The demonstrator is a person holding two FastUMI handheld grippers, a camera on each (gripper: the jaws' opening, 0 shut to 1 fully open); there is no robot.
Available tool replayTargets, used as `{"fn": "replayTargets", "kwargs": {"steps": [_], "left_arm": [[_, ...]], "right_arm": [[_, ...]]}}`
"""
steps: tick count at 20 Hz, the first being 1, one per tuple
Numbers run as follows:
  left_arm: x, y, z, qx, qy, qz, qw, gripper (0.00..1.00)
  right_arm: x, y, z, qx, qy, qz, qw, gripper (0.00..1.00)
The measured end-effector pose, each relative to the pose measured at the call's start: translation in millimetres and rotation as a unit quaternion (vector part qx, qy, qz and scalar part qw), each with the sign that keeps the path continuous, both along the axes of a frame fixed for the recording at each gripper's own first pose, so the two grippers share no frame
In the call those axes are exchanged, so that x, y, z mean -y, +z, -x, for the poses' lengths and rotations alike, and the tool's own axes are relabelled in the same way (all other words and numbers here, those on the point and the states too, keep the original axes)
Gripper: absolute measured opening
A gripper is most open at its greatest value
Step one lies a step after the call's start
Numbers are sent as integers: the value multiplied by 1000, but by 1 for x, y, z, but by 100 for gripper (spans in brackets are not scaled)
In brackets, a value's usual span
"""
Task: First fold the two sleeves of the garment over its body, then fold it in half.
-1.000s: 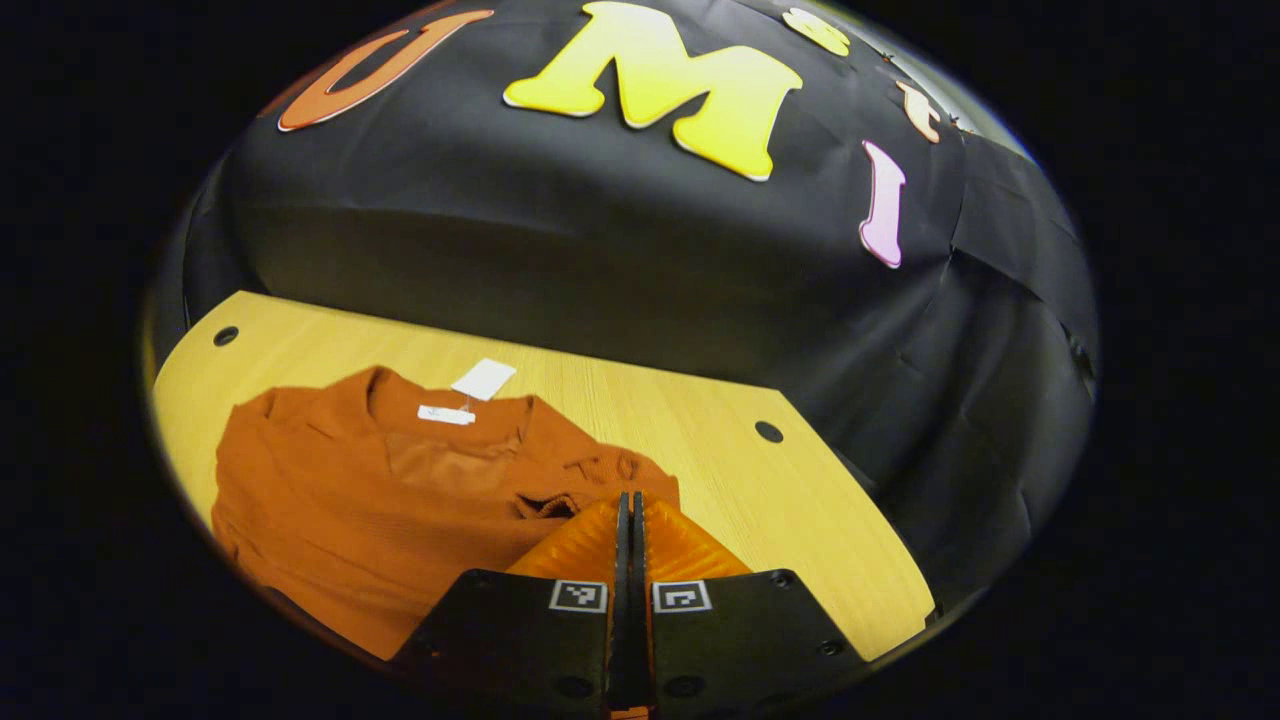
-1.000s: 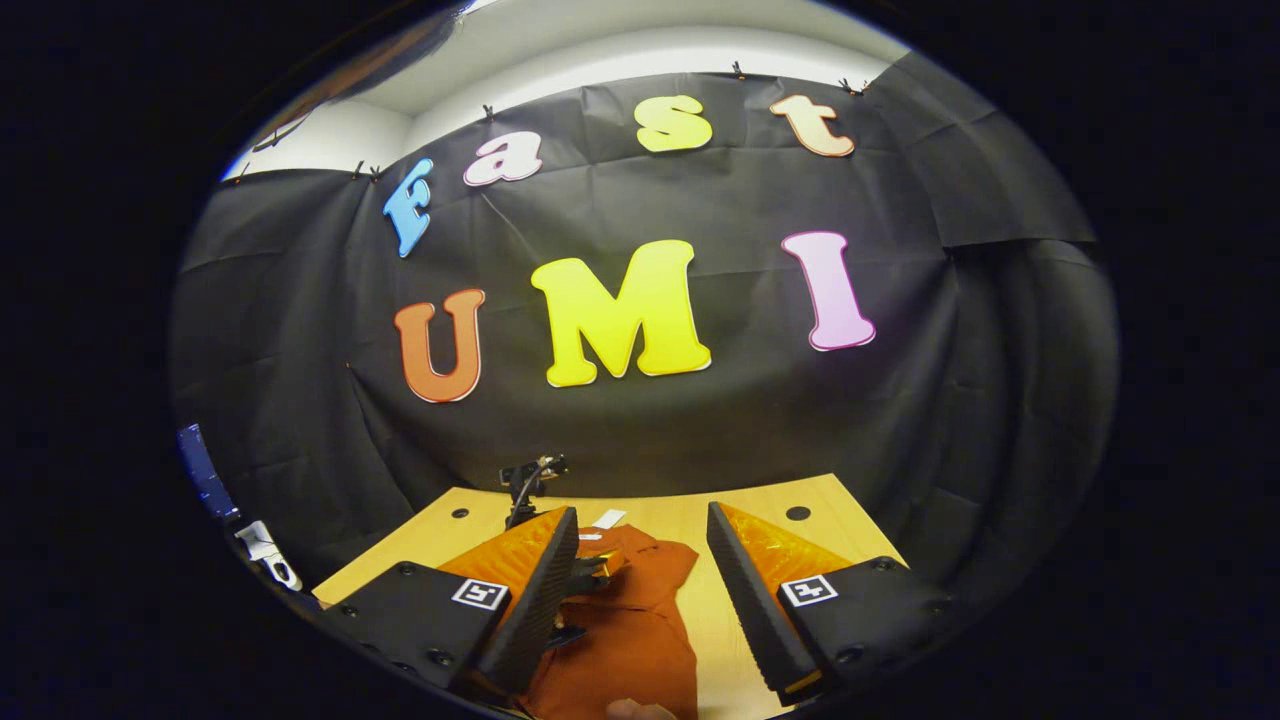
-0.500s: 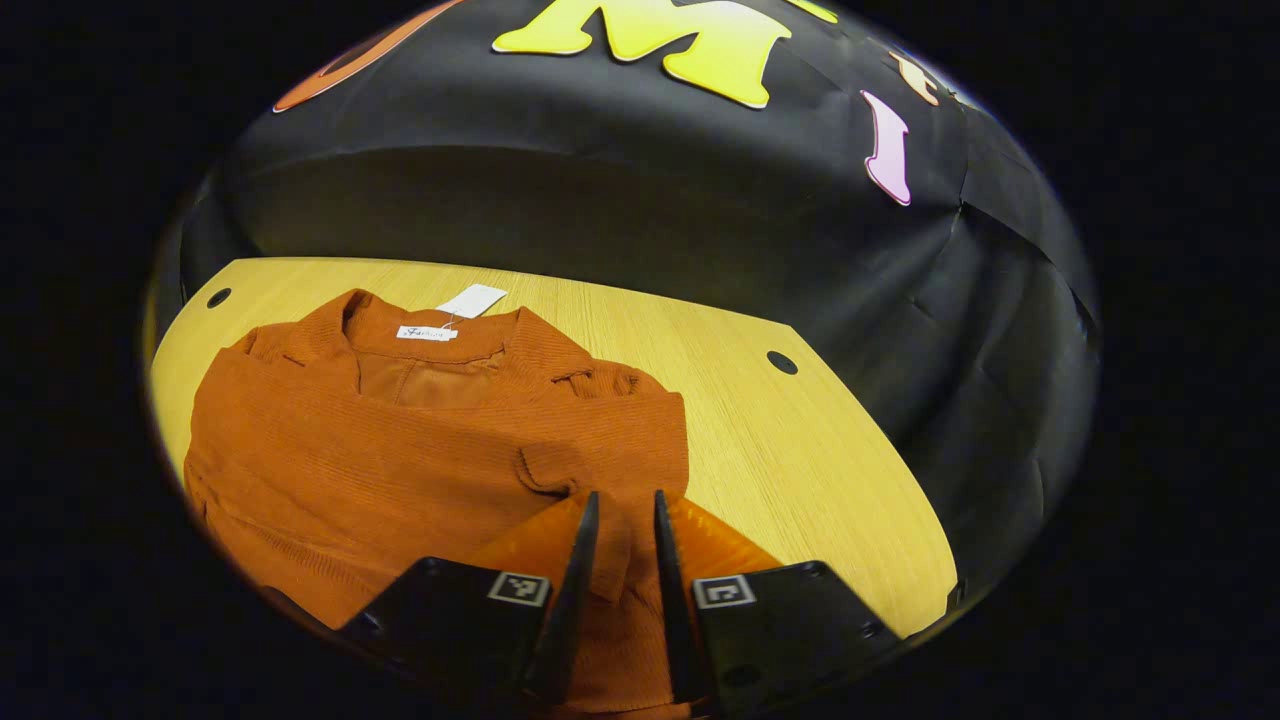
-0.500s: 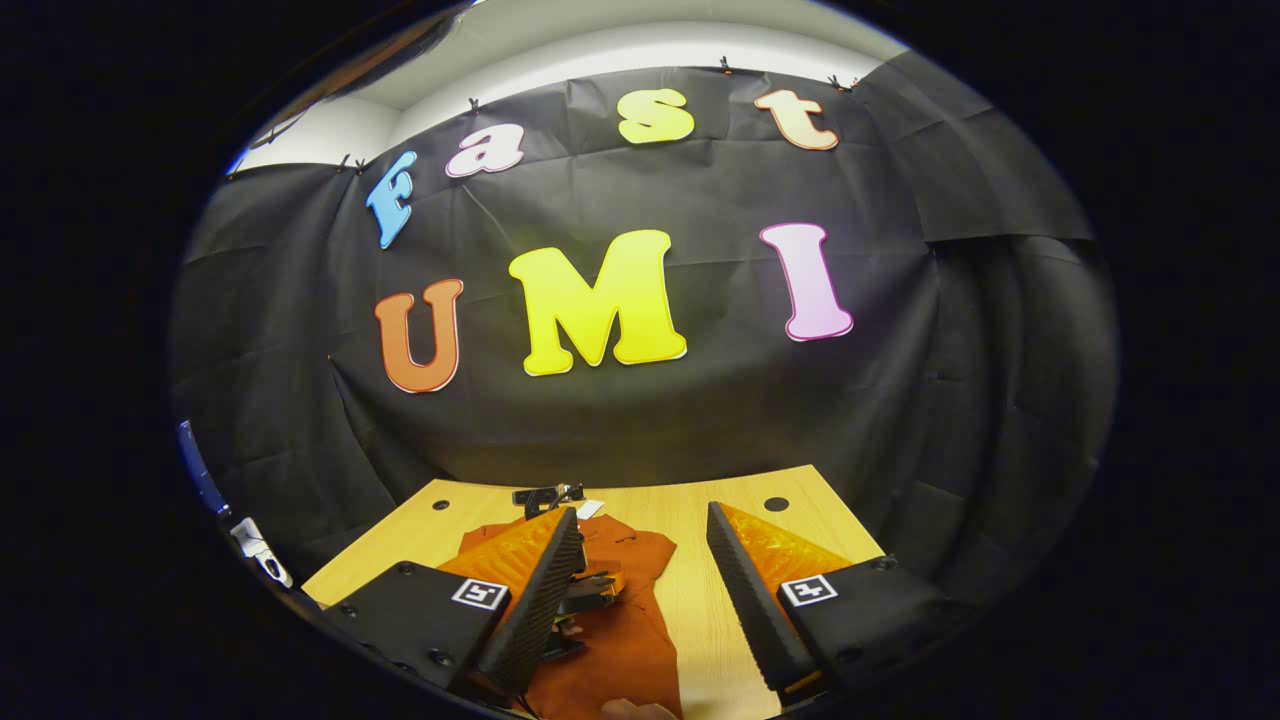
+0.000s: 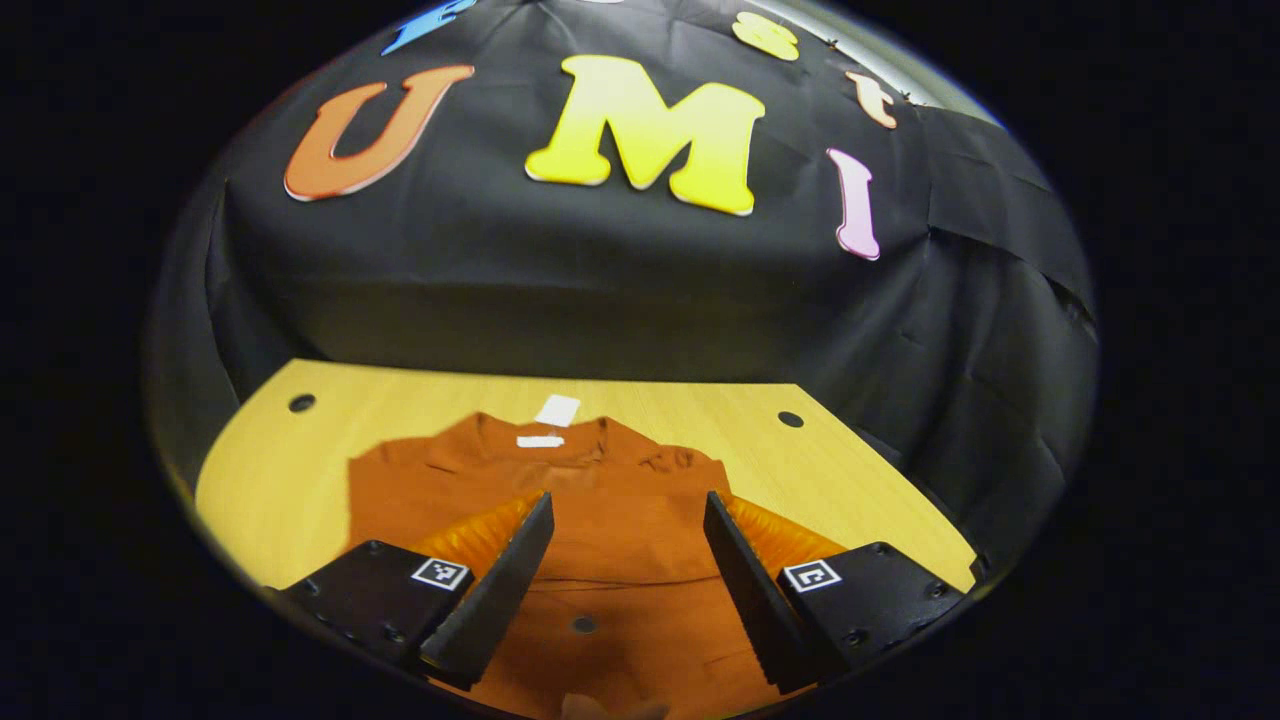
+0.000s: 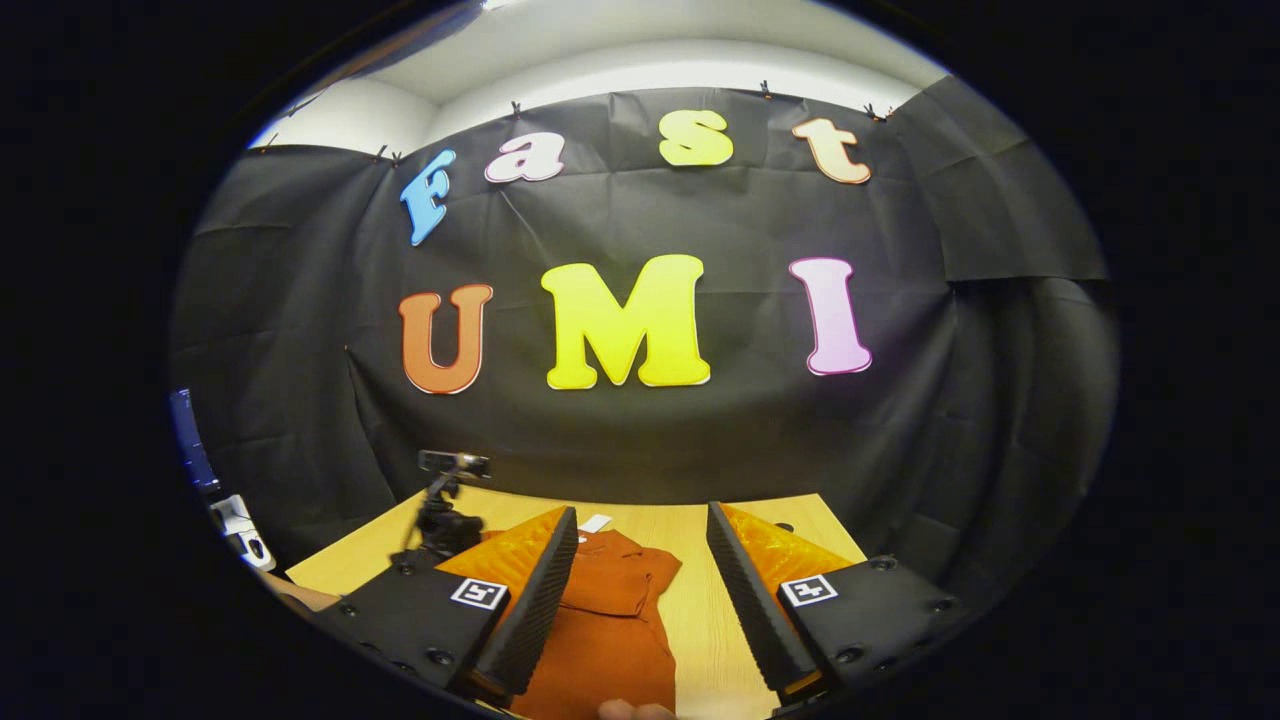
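Observation:
A rust-orange garment (image 5: 620, 520) lies flat on the wooden table (image 5: 860, 480), collar and white label at the far end, its sleeves laid over its body. My left gripper (image 5: 626, 560) hovers open above the garment's lower middle, nothing between its fingers. In the right gripper view the same garment (image 6: 610, 620) lies below my right gripper (image 6: 638, 590), which is open and raised over the table's near edge. The other gripper's top (image 6: 450, 490) shows at the left of that view.
The table (image 6: 700, 620) has round holes near its far corners (image 5: 790, 419). A white paper tag (image 5: 557, 410) lies beyond the collar. The black cloth wall stands close behind the table. A fingertip (image 6: 625, 710) shows at the bottom of the right gripper view.
My left gripper went from shut on a sleeve to open, letting the sleeve lie on the body, then pulled back and centred over the garment. The right gripper stayed open, barely shifting.

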State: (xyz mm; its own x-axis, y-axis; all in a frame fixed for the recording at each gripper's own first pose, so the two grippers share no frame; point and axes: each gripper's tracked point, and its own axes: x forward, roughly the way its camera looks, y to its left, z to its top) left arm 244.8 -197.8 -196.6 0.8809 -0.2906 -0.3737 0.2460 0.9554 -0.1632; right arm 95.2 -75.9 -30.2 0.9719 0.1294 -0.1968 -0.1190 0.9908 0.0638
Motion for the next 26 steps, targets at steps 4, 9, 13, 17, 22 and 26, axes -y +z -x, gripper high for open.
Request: {"fn": "replayTargets", "kwargs": {"steps": [4,9,13,17,22,26], "left_arm": [[-82,43,53,26,16,-11,999,98],[-174,18,130,-24,59,-8,998,97],[-207,-32,195,-94,74,3,993,97],[-219,-86,242,-157,77,3,985,97],[-225,-137,277,-222,84,15,971,97],[-220,-169,296,-256,76,1,964,97]], "right_arm": [[-16,-7,7,2,6,11,1000,84],[-28,-64,29,-50,3,30,998,83],[-20,-132,55,-119,-18,36,992,84],[-8,-229,90,-222,-43,35,973,84],[21,-318,136,-322,-87,38,942,84],[38,-361,164,-378,-104,38,919,84]]}}
